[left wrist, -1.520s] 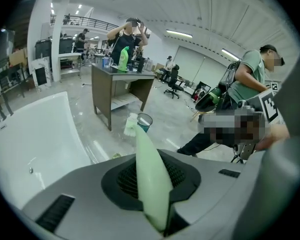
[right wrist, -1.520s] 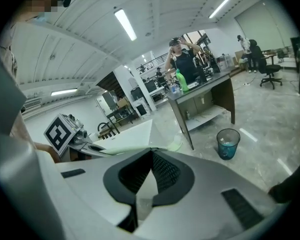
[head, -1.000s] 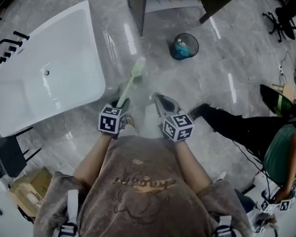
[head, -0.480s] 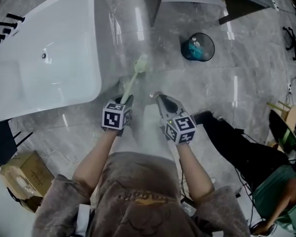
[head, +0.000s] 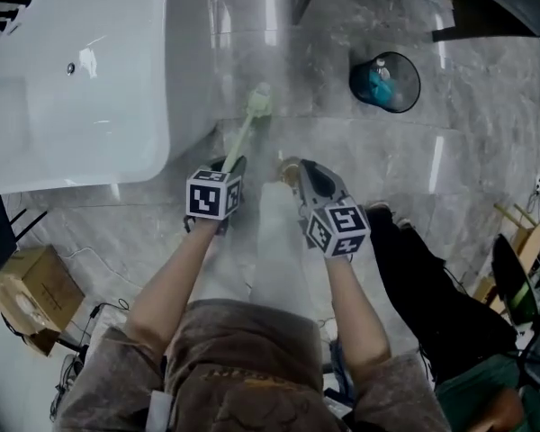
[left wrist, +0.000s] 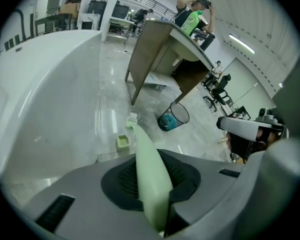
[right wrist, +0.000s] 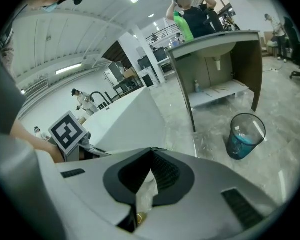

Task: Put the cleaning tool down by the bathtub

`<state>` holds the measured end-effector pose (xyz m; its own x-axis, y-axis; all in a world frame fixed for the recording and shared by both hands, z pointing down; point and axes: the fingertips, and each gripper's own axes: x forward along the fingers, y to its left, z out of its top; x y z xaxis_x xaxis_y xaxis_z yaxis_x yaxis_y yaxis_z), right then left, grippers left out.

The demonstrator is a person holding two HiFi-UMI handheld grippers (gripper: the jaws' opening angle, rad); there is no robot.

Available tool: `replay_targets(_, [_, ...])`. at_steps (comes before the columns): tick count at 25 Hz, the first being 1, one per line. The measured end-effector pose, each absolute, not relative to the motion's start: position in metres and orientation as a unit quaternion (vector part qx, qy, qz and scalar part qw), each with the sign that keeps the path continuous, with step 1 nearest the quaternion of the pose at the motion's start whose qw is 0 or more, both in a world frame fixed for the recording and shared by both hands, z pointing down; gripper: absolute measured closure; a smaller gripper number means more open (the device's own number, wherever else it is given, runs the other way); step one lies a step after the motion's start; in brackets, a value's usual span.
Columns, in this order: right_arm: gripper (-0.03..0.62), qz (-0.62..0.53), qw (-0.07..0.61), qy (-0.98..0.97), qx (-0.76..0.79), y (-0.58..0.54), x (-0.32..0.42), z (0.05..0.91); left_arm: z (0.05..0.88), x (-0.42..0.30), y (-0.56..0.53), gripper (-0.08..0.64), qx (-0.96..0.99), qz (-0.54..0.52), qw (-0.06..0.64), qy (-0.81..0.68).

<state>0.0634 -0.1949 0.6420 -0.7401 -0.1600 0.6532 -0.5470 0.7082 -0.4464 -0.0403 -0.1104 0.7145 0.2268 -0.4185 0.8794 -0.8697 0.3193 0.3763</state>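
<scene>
Since a second earlier the head view had swung: the bathtub (head: 72,79) had slid up towards 10 o'clock, the waste bin (head: 384,81) had drifted out to 1 o'clock, and the left gripper (head: 227,167) had kept its hold while the tool's head came closer to the tub's side; the cleaning tool (head: 246,133), a pale green long-handled brush, ran from that gripper towards 12 o'clock, its head near the tub's outer wall over the grey floor (head: 360,178); whether the head touched the floor could not be told; in the left gripper view the jaws of the left gripper (left wrist: 151,184) stood narrow, clamped on the green handle (left wrist: 149,174), with the tub at 9 o'clock and the bin at 1 o'clock; the right gripper (head: 297,171) sat just beside the left, at its 3 o'clock; in its own view the right gripper (right wrist: 146,176) had its jaws drawn together, a pale scrap (right wrist: 146,191) showing in the slit, its kind unclear; a cardboard box (head: 31,291) lay at 8 o'clock.
</scene>
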Motion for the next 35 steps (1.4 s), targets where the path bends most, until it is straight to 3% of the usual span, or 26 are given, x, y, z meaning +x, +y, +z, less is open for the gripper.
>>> replay_targets(14, [0.594, 0.327, 0.321, -0.873, 0.166, -0.213, 0.042, 0.728, 0.813, -0.033, -0.125, 0.491, 0.488, 0.179, 0.613, -0.594])
replay_targets(35, [0.594, 0.328, 0.351, -0.869, 0.116, -0.223, 0.038, 0.784, 0.903, -0.033, -0.151, 0.491, 0.409, 0.171, 0.666, -0.6])
